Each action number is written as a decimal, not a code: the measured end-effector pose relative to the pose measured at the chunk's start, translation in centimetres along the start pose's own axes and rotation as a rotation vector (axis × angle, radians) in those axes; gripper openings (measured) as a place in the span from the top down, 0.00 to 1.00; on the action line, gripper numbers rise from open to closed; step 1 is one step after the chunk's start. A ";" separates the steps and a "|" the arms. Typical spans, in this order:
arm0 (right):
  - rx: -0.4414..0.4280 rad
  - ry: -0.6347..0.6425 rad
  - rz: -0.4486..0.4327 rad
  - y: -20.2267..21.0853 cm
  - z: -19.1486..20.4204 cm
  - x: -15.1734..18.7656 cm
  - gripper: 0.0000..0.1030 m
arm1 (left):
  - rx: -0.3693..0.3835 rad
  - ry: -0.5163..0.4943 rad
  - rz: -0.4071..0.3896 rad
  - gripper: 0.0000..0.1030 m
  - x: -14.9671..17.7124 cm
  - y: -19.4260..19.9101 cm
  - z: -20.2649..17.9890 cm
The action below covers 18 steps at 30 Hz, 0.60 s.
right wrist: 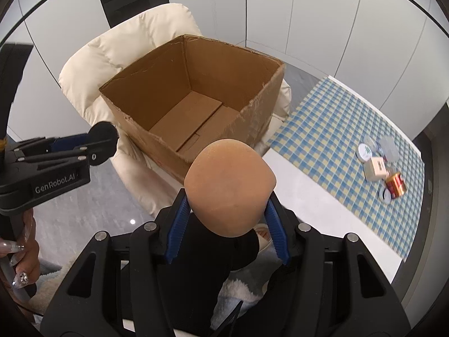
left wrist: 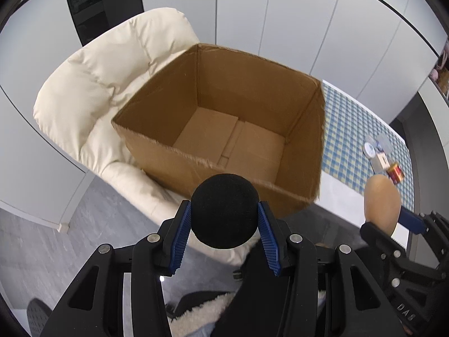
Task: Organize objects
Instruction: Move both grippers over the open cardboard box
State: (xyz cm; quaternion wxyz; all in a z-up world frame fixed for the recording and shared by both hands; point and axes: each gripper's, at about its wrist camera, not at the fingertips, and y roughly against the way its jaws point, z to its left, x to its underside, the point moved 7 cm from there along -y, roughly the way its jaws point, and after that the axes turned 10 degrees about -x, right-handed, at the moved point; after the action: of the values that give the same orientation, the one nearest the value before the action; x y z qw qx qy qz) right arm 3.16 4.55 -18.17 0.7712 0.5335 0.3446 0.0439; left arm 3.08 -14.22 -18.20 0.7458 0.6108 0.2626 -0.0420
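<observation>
**Both tongs loaded, box dead ahead**

Left tongs (left wrist: 224,219) are clamped on a black foam ball (left wrist: 224,210), blue pads pressed into its sides, and our right tongs (right wrist: 226,210) are squeezed the same way on a tan egg-shaped sponge (right wrist: 228,186). Neither set has any spare opening: the jaws stand only as wide as what they carry.

We have the open cardboard box (left wrist: 168,151) right in front of us, sitting on a cream padded chair (left wrist: 92,90). Its floor looks bare. Both pieces hang short of its near rim, not yet over the opening.

Off to the right, on the blue checked cloth (right wrist: 322,129), we can see more waiting: a small wooden block (right wrist: 374,170), a red and gold can (right wrist: 395,186), a round white lid (right wrist: 364,150) and some clear plastic bits too blurry to name.

Now the risks. Both pieces look soft and rounded, so we judge they could squirm out of the pads if the squeeze eases early, and land on the chair or the floor. Let go before clearing the near wall and either could bounce off the rim. The tongs also sit close together, so we could knock one against the other while reaching in.
</observation>
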 end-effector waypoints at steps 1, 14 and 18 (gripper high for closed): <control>0.002 0.002 0.000 -0.3 0.1 -0.4 0.46 | -0.002 0.012 -0.001 0.54 -0.6 -0.3 0.1; -0.009 0.042 -0.024 -4.6 1.0 -6.7 0.46 | -0.012 0.109 0.007 0.54 -5.3 -3.8 2.1; -0.016 0.050 -0.051 -5.5 1.2 -8.4 0.46 | -0.001 0.137 0.017 0.54 -6.4 -5.0 2.6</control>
State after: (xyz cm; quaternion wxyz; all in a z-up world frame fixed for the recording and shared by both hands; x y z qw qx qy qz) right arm -4.18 -2.41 -18.55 0.7677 0.5169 0.3767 0.0402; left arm -3.45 -19.53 -19.55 0.7268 0.6139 0.3081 0.0064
